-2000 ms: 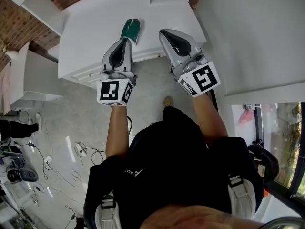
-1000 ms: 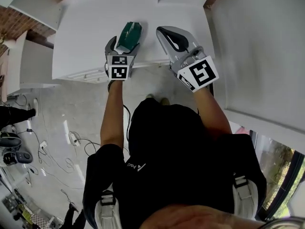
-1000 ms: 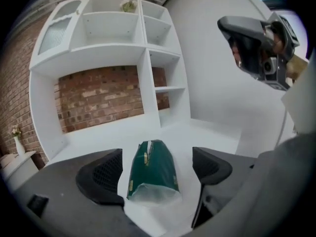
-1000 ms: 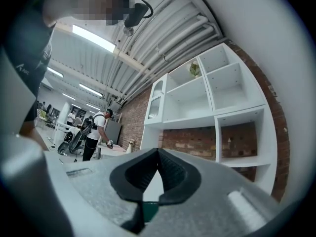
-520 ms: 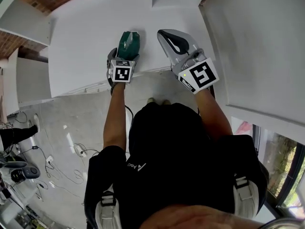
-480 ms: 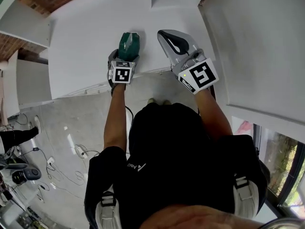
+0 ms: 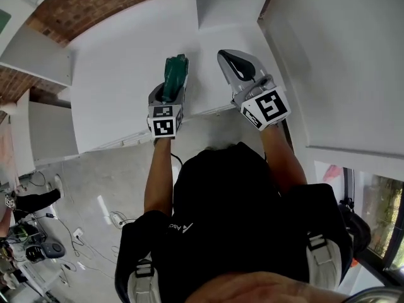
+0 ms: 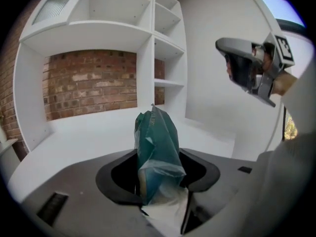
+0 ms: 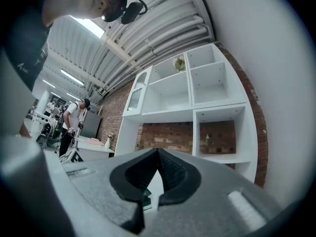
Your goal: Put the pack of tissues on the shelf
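The dark green pack of tissues (image 7: 175, 74) (image 8: 157, 152) stands on end between the jaws of my left gripper (image 7: 169, 95) (image 8: 159, 184), above the white counter (image 7: 120, 74) of the shelf unit. The jaws are closing on it and their pads pinch its lower end, which is crumpled. My right gripper (image 7: 226, 57) (image 9: 158, 154) hovers just to the right of it at about the same height, shut with nothing in it. White shelves (image 8: 118, 33) rise behind the counter against a brick wall.
A white upright panel (image 7: 341, 62) stands close on the right. Narrow shelf compartments (image 8: 168, 58) sit at the counter's far right corner. Cables and gear (image 7: 38, 245) lie on the grey floor at the lower left. A person (image 9: 74, 125) stands far off by a table.
The left jaws have narrowed onto the pack, which now stands more upright between them. Both grippers sit slightly lower in the head view, and more of the brick wall shows.
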